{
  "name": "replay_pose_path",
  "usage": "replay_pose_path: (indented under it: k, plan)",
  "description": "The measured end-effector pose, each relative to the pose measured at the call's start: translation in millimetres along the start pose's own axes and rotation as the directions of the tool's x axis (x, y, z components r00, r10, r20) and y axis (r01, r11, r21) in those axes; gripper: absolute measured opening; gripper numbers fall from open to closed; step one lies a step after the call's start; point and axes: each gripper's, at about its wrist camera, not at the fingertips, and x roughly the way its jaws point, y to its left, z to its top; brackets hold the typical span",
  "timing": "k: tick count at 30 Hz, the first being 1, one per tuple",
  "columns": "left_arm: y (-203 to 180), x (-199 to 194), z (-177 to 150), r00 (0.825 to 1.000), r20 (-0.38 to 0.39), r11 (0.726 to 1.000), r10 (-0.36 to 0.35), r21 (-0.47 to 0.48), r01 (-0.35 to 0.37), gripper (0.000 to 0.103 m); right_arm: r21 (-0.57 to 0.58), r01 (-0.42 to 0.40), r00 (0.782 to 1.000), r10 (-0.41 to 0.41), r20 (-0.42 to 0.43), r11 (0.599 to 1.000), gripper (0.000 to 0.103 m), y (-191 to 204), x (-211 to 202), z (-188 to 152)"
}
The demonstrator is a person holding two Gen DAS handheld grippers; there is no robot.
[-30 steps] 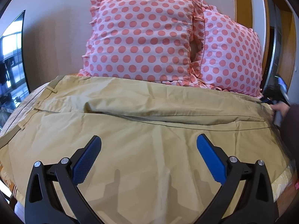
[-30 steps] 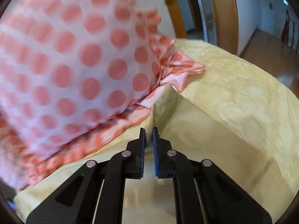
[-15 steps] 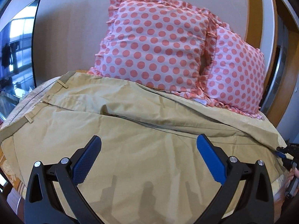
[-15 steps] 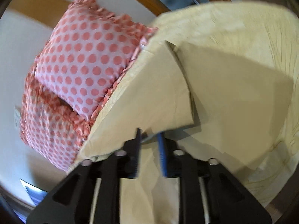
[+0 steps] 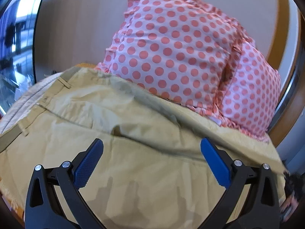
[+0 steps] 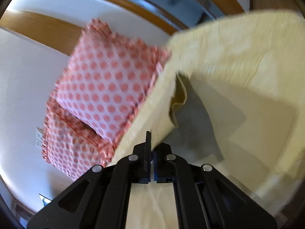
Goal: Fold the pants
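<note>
Tan pants [image 5: 118, 133] lie spread across the bed, waistband and belt loops at the left, legs running right. My left gripper [image 5: 151, 152] is wide open and empty just above the near leg. My right gripper [image 6: 151, 143] is shut on the hem end of the pants [image 6: 162, 118] and holds it lifted off the bed, the fabric hanging and curling above the fingers. The right gripper shows as a dark blur at the far right edge of the left wrist view [image 5: 293, 181].
Two pink polka-dot pillows [image 5: 181, 47] stand against the wall behind the pants. A pale yellow bedspread [image 6: 238, 66] covers the bed. A wooden door frame [image 5: 282, 38] is at the right, a window [image 5: 15, 47] at the left.
My right gripper has raised the pants hem higher off the bed and swung it toward the left. My left gripper stays open and has tilted and moved closer over the pants.
</note>
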Motion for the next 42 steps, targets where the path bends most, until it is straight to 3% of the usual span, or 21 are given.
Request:
replay_pose_path:
  k: [4, 9, 12, 13, 14, 16, 18, 22, 24, 28, 33, 42]
  plan:
    - [11.7, 50.2, 30.9, 0.995, -0.103, 0.997, 0.001, -0.071, -0.008, 0.102, -0.002, -0.012, 1.000, 0.012, 0.022, 1.000, 0.001, -3.4, -20.6, 4.1]
    - [21.5, 115.9, 54.4, 0.971, -0.225, 0.985, 0.081, -0.132, -0.113, 0.099, -0.014, -0.019, 1.000, 0.019, 0.024, 1.000, 0.001, -1.1, -22.9, 6.7]
    - [31.9, 148.9, 64.9, 0.947, -0.289, 0.969, 0.143, -0.155, -0.194, 0.079, -0.031, -0.013, 1.000, 0.013, 0.018, 0.999, 0.001, -1.9, -20.7, 8.7]
    - [35.5, 156.5, 67.2, 0.941, -0.307, 0.964, 0.141, -0.172, -0.200, 0.062, -0.034, -0.010, 1.000, 0.011, 0.016, 0.999, 0.001, -2.1, -20.0, 8.9]
    - [43.1, 165.9, 69.1, 0.937, -0.331, 0.959, 0.115, -0.208, -0.191, 0.034, -0.038, -0.008, 1.000, 0.009, 0.015, 0.999, 0.001, -2.1, -19.2, 9.1]
    - [57.6, 169.1, 69.3, 0.936, -0.342, 0.944, 0.086, -0.273, -0.186, 0.009, -0.047, -0.006, 1.000, 0.007, 0.008, 0.999, 0.001, -1.8, -17.1, 11.0]
    - [64.0, 144.6, 67.1, 0.951, -0.305, 0.943, 0.058, -0.295, -0.153, 0.007, -0.055, -0.003, 1.000, 0.004, 0.008, 0.999, 0.001, -1.1, -17.4, 12.9]
    - [57.9, 63.7, 59.3, 0.981, -0.194, 0.972, 0.023, -0.226, -0.068, 0.007, -0.094, 0.021, 0.998, -0.015, 0.062, 0.995, 0.001, -1.6, -33.7, 20.0]
    - [62.6, 10.5, 36.9, 0.989, -0.147, 0.978, 0.003, -0.207, -0.033, 0.007, -0.098, 0.066, 0.996, -0.059, 0.067, 0.993, 0.001, -10.6, -39.2, 21.1]
    - [82.5, -50.7, -43.5, 0.982, -0.183, 0.980, 0.035, -0.187, -0.070, 0.007, -0.059, 0.162, 0.987, -0.161, 0.017, 0.985, 0.001, -40.5, -35.7, 13.2]
    - [91.5, -64.4, -94.6, 0.971, -0.230, 0.976, 0.064, -0.188, -0.109, 0.007, -0.022, 0.202, 0.979, -0.202, -0.004, 0.979, 0.001, -62.0, -37.8, 7.0]
    - [83.4, -75.5, -111.2, 0.984, -0.166, 0.988, 0.070, -0.124, -0.091, 0.011, -0.053, 0.248, 0.968, -0.247, 0.033, 0.967, 0.001, -67.7, -42.7, 8.9]
